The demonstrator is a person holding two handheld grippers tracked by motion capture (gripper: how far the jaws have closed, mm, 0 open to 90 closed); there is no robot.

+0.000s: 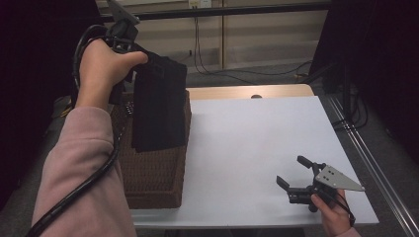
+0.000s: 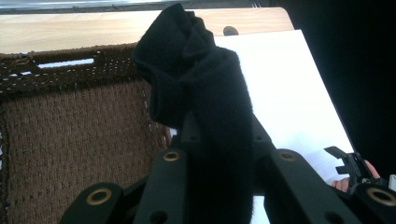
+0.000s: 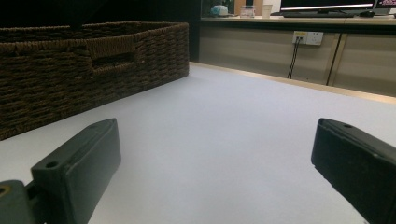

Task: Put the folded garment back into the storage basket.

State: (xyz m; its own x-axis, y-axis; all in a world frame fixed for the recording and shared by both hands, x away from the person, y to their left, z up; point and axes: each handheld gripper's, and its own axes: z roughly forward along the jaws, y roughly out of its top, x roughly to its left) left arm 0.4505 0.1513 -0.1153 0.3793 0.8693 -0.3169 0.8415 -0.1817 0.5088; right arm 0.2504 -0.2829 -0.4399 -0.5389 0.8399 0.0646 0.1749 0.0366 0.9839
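A black cloth [image 1: 159, 103] hangs in folds above the brown woven basket [image 1: 154, 173] at the table's left. My left gripper [image 1: 140, 61], raised high at the back left, is shut on the cloth's top edge. In the left gripper view the black cloth [image 2: 205, 93] is bunched between the jaws, with the basket [image 2: 70, 135] below it. My right gripper [image 1: 292, 173] rests low near the table's front right corner, held by a hand, and stands open. In the right gripper view the two jaws are wide apart with nothing between them, and the basket [image 3: 84, 60] stands at the left.
A white sheet [image 1: 257, 153] covers the table top, with a strip of wood [image 1: 247, 92] at the far edge. Cables [image 1: 207, 59] hang beyond the table at the back. A metal rail [image 1: 375, 168] runs along the right side.
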